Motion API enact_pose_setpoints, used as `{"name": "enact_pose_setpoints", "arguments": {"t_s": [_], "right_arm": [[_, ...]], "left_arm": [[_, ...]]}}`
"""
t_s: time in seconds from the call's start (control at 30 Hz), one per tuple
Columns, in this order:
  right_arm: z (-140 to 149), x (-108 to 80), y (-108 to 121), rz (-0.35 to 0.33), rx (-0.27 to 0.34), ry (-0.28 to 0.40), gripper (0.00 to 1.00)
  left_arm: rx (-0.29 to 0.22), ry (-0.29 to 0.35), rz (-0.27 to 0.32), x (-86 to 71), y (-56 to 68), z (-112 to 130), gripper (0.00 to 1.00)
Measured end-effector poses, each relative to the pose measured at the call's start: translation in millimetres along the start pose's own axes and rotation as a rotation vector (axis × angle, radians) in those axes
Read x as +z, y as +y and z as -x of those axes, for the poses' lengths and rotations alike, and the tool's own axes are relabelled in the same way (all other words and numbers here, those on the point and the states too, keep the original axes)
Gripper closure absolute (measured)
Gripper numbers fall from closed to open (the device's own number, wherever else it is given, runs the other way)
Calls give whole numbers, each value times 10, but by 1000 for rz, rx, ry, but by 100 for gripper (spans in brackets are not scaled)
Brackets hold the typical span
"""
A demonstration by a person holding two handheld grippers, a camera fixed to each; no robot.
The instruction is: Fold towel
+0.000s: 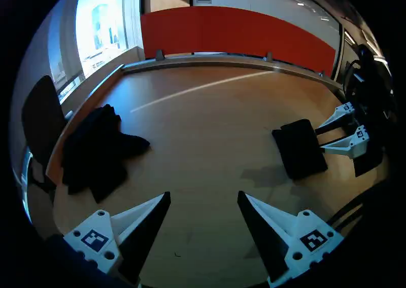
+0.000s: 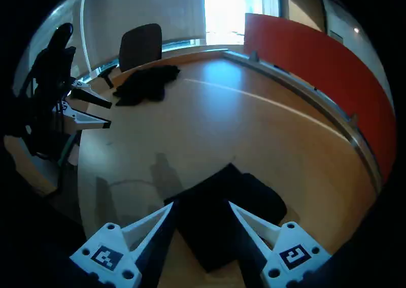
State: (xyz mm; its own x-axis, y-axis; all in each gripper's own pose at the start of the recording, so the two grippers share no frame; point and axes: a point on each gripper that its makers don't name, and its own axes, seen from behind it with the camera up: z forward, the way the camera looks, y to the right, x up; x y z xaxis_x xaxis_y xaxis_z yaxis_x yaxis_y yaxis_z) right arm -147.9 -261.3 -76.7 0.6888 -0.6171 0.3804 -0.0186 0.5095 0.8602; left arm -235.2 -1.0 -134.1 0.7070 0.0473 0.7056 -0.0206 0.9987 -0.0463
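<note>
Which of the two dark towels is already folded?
The folded towel at the right gripper: a flat, neat rectangle. The crumpled towel by the chair is a loose heap.

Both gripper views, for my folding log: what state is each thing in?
Black towel: folded, lying flat.
Dark cloth heap: crumpled, unfolded.
Left gripper: open, empty.
Right gripper: open, fingers astride the towel, not gripping it.
</note>
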Motion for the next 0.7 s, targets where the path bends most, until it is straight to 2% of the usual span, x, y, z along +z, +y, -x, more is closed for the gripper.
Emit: {"name": "enact_pose_setpoints", "arguments": {"t_s": [0.7], "right_arm": [[526,-163,142,50,58,-66,34]], "left_arm": [[6,3,1,8,31,-43,2]]}}
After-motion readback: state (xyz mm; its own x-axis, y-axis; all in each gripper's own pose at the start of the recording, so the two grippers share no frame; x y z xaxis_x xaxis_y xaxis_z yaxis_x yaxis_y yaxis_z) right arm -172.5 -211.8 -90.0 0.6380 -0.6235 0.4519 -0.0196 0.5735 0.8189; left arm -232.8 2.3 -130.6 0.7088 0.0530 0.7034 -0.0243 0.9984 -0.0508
